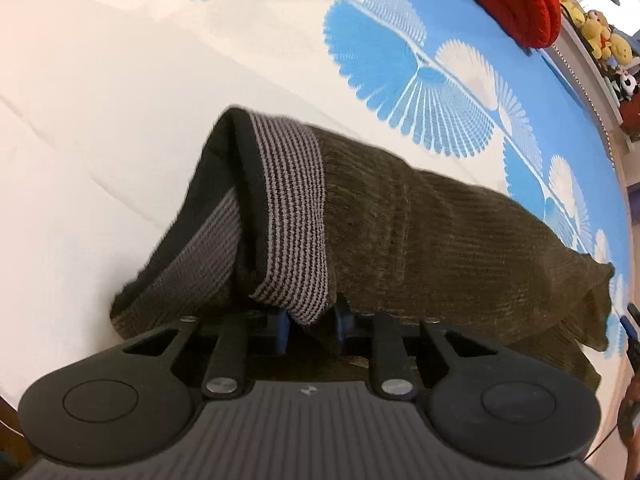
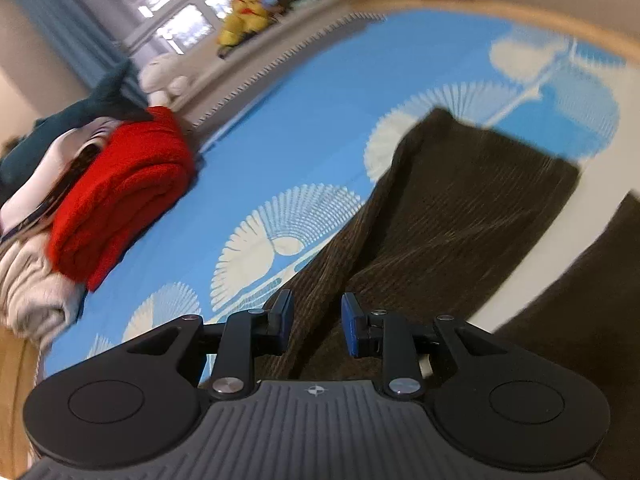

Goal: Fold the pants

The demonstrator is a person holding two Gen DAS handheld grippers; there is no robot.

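Heads up: your left gripper (image 1: pixel 311 322) is pinching the striped waistband (image 1: pixel 294 216) of the pants (image 1: pixel 440 236) above the bed (image 1: pixel 100 120), but your right gripper (image 2: pixel 317 328) fingers are parted around the cloth, so that side could slump and skew the fold.

No readable text, brand names, labels or numbers are found in either view. Only a small round cross-marked emblem is seen, without letters, on the ribbed grey body of the left claw (image 1: pixel 310 330) and of the right claw (image 2: pixel 316 326), lower centre of frame.
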